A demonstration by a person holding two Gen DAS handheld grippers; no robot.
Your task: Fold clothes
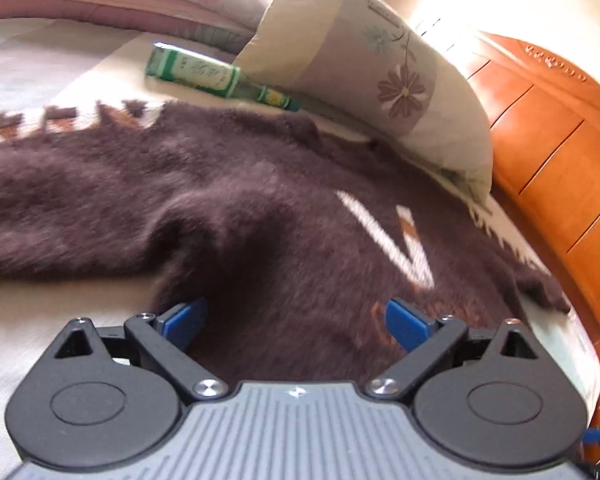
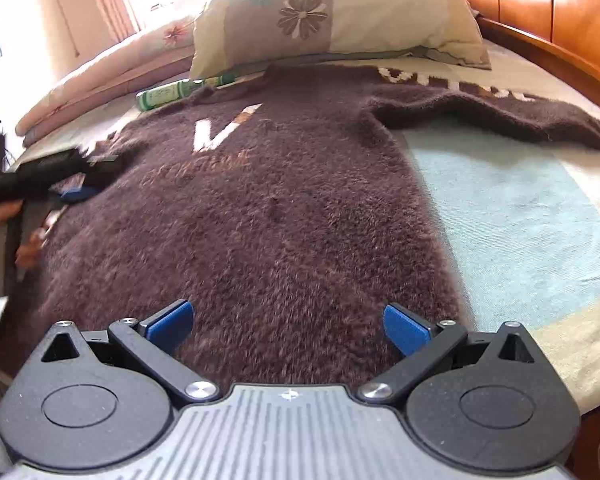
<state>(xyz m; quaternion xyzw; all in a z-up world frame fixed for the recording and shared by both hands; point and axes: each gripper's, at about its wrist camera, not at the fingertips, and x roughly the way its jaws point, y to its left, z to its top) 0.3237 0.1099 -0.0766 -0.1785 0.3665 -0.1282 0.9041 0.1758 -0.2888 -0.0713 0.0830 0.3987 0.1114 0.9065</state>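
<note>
Sweater (image 2: 268,216), brown and fuzzy, lies spread flat on the bed (image 2: 520,216), and I've got both tongs released over it: right tongs (image 2: 288,330) gaping at the near hem, left tongs (image 1: 296,322) gaping at the left side by the sleeve (image 1: 60,208). Its long axis runs straight away from my right tongs toward the pillow (image 2: 340,16), beside a green bottle (image 2: 168,94).

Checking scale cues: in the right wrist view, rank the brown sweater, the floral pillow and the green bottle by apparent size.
1. brown sweater, nearest the camera, so inflated
2. floral pillow
3. green bottle, clearly smallest
</note>
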